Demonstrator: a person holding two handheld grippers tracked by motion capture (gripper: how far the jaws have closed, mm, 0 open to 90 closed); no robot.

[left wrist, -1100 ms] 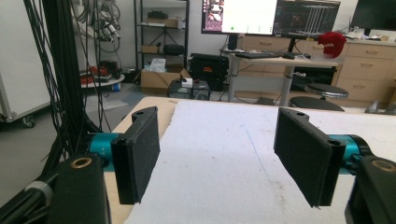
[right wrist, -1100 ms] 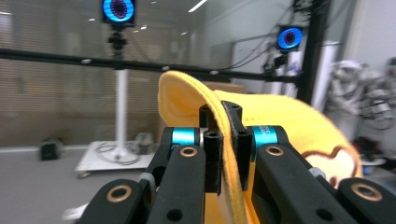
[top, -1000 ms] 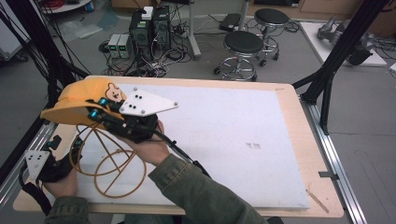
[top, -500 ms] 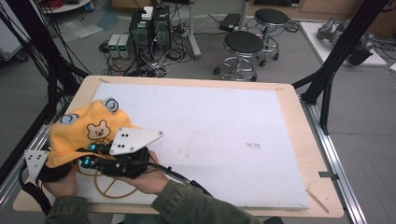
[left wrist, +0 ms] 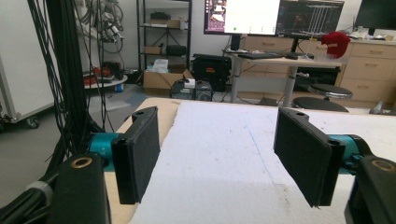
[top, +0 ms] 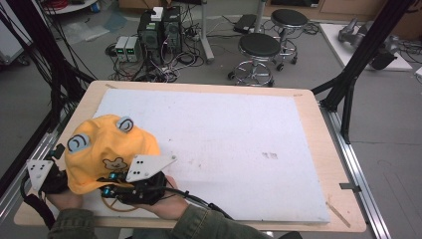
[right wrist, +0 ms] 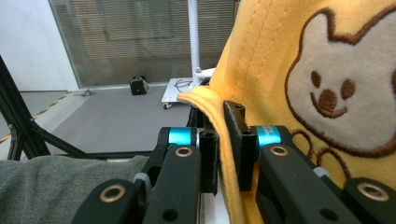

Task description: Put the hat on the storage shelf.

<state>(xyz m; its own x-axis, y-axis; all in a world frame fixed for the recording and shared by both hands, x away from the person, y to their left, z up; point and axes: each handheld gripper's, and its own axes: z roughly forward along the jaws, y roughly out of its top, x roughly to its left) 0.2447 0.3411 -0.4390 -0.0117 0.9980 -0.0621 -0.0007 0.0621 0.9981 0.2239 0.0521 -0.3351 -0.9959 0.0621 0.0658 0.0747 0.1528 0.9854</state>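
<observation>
A wooden table (top: 318, 129) carries a large white board (top: 234, 144) covering most of its top. At the corner nearest the person, a yellow cap (top: 107, 149) with small grey ears and an embroidered bear face sits draped over a thin wire stand (top: 113, 205), which peeks out just beneath the cap's near edge.

The right hand-held gripper (top: 107, 185) lies level at the cap's near side, its jaws pointing toward the person's left. They are almost closed and pinch the cap's brim; in the right gripper view (right wrist: 223, 154) the yellow fabric runs upright between the two pads, and the dome with the bear face rises above and to the right of the jaws.

The left hand-held gripper (top: 52, 174) rests at the table's left edge, just beside the cap on the far side from the right one. In the left gripper view (left wrist: 224, 163) its jaws stand wide apart with nothing between them, aimed along the bare board.

The cap's brim-to-back line runs roughly from the right hand-held gripper away across the table. The right hand already holds it, so any seating or release most likely falls to that hand.
</observation>
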